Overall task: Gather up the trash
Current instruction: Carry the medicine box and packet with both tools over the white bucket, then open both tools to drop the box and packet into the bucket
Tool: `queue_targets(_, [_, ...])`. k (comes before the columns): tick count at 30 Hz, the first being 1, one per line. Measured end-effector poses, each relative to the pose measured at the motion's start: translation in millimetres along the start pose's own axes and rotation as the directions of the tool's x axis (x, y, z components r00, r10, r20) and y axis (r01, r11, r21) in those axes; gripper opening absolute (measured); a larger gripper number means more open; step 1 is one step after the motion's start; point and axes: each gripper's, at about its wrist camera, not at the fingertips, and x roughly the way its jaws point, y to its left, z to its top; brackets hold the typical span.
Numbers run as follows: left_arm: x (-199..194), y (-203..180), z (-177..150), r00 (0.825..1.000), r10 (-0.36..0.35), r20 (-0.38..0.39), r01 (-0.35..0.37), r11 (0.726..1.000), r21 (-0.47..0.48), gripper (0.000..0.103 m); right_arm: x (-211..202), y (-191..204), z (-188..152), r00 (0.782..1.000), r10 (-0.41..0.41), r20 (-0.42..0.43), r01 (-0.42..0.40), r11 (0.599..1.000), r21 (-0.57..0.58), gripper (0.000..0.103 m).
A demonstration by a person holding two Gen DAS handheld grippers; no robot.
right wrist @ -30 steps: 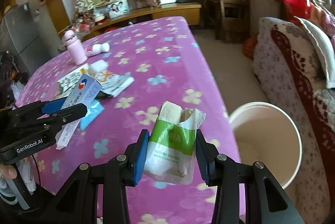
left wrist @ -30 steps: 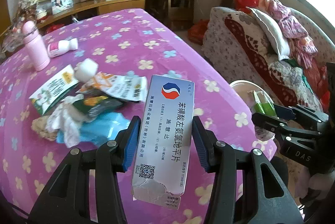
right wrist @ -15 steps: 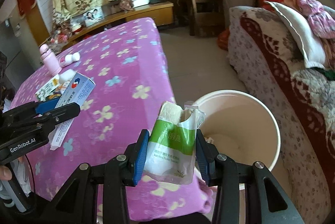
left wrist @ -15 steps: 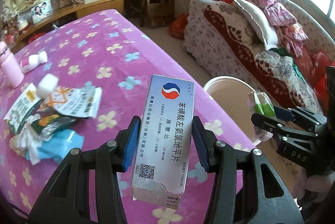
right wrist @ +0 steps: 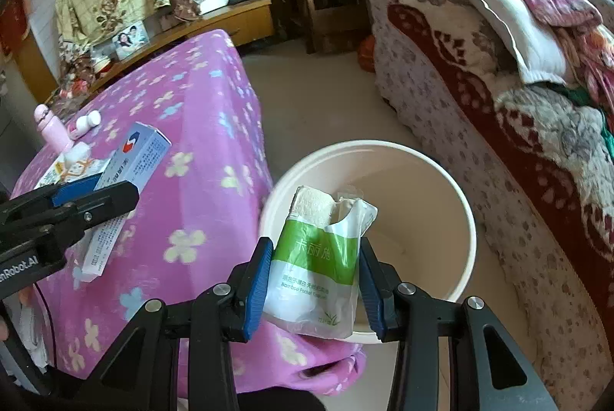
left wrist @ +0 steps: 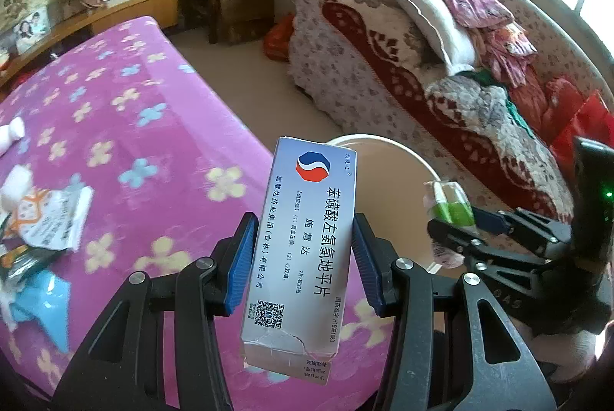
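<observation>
Pink cloth with little flowers covered the table (right wrist: pixel 215 127) on the left of the frame, and a round white bucket (right wrist: pixel 466 219) stood on the floor just beside it, near the middle. The right gripper (right wrist: pixel 312 280) pinched a green and white tissue pack (right wrist: pixel 318 257) by its two sides, right over the bucket's near rim. The pack looked soft, light and crinkly, with its top torn open, so a hold low on its fuller part seemed best. The left gripper (left wrist: pixel 303 257) squeezed a silver medicine box (left wrist: pixel 303 246) at its middle, above the table edge beside the bucket. The box looked light and stiff, but thin card could dent. More wrappers (left wrist: pixel 46 219) lay at the left edge.
</observation>
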Motion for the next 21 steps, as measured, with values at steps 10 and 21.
queue_targets(10, [29,-28,11,0.994,-0.099,-0.041,0.099,0.995,-0.008,0.048,19,-34,-4,0.999,-0.036,-0.038,0.039,0.998,0.059,0.041])
queue_targets(21, [45,-25,15,0.982,-0.173,-0.071,0.168,0.983,-0.068,0.054,41,-53,-5,0.997,-0.044,-0.067,0.052,0.991,0.123,0.062])
